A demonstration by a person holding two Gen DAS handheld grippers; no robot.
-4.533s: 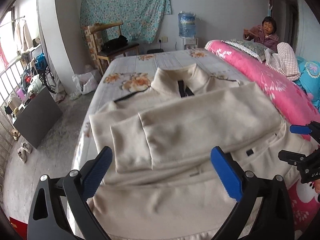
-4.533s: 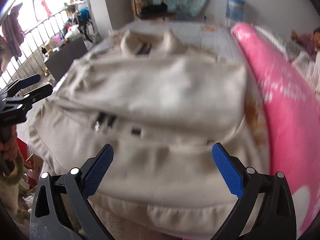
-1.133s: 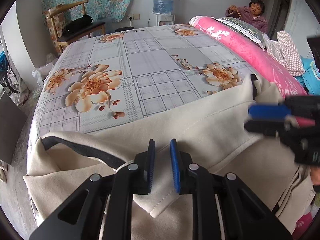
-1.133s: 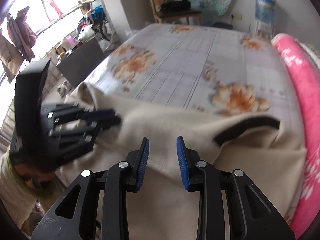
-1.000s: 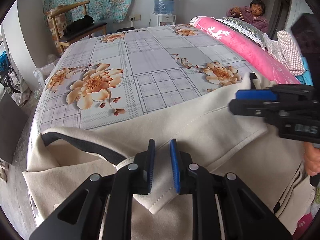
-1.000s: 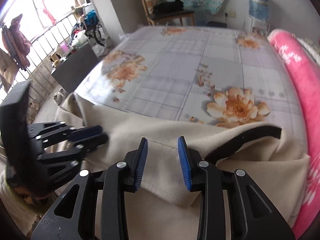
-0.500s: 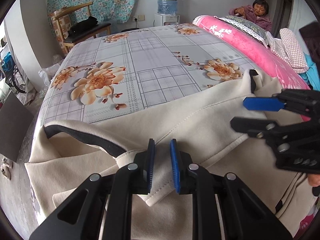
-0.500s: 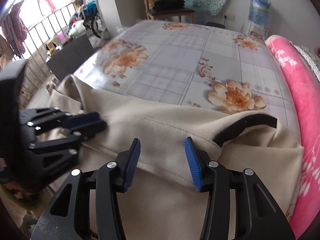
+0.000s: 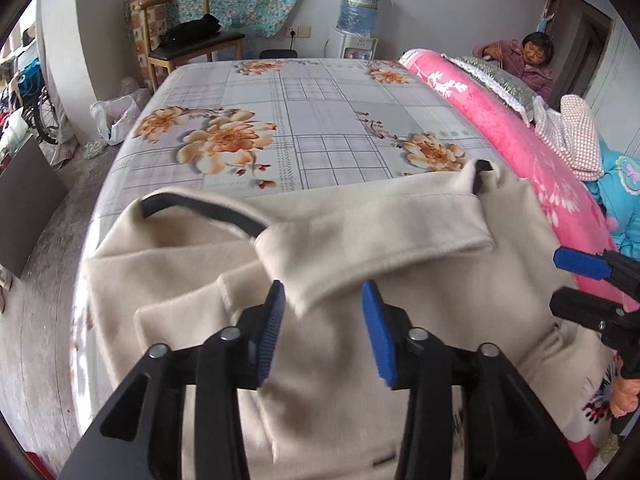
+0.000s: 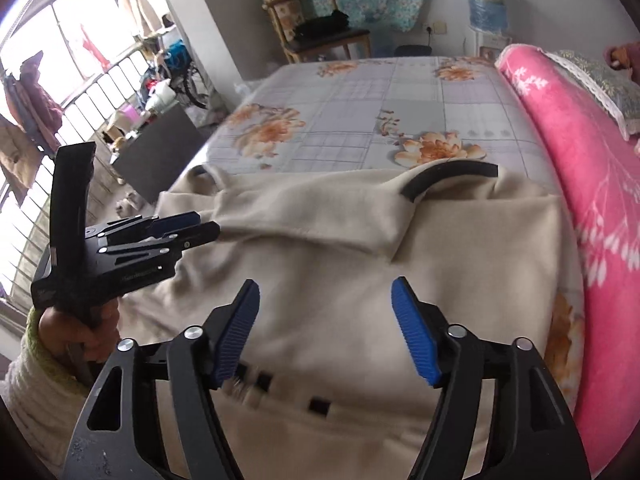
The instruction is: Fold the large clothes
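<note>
Cream fleece makes up the large jacket, which lies folded on the near end of the bed, its hem doubled up over the body so a stitched edge runs across the pile. A dark-lined collar arches up at the jacket's far left corner, and a second dark strip curls at the far right corner. The jacket's left side reaches the mattress edge, where the floor drops away; its right side lies against a pink blanket rolled along the bed's right side. Beyond the folded edge the flowered sheet is flat and unoccupied up to the far end, leaving wide room ahead.

The left gripper points steeply down at the cloth with its blue pads parted and opening; the tip of the folded hem shows in the gap between them, but the pads do not press on it. The right gripper also tilts down, its jaws opening wider, with only flat fleece seen beyond the gap and nothing pinched. In the right wrist view a hand in a pale knitted sleeve grasps the left gripper's handle at the jacket's left edge.

Farther off stand a wooden chair and a water dispenser by the wall, and a person sits behind the blanket.
</note>
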